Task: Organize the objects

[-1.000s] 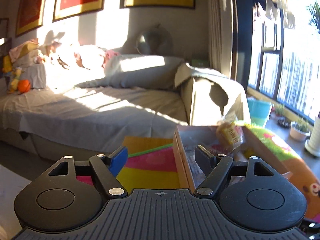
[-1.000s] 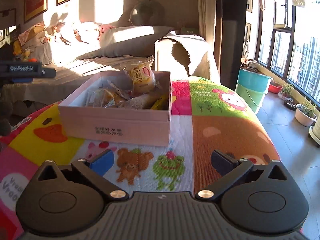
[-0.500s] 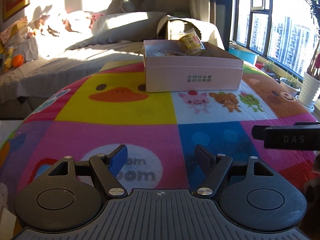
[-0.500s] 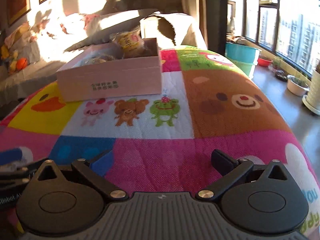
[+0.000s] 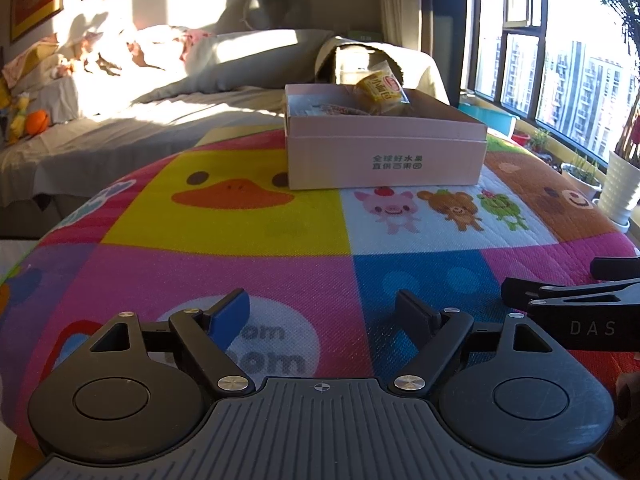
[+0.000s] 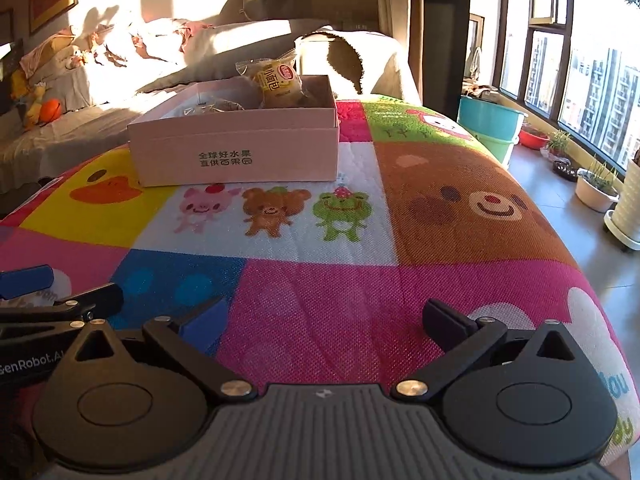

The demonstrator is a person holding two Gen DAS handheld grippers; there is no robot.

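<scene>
Snacks (image 6: pixel 276 80) sit in the box (image 6: pixel 236 152), mat (image 5: pixel 248 272) bare, left gripper (image 5: pixel 324 316) opening empty, right gripper (image 6: pixel 324 324) apart: seemingly done.

The mat (image 5: pixel 280 272) looks like woven cloth with a coarse, matt grain. The pink box (image 6: pixel 236 152) is smooth matt cardboard. The snack packet (image 6: pixel 278 82) inside is glossy clear plastic. The left tool (image 5: pixel 322 312) is matt black plastic with shiny metal rivets.

"DAS" on right tongs (image 5: pixel 576 312); "GenRobot.AI" on left tongs (image 6: pixel 44 320).
</scene>
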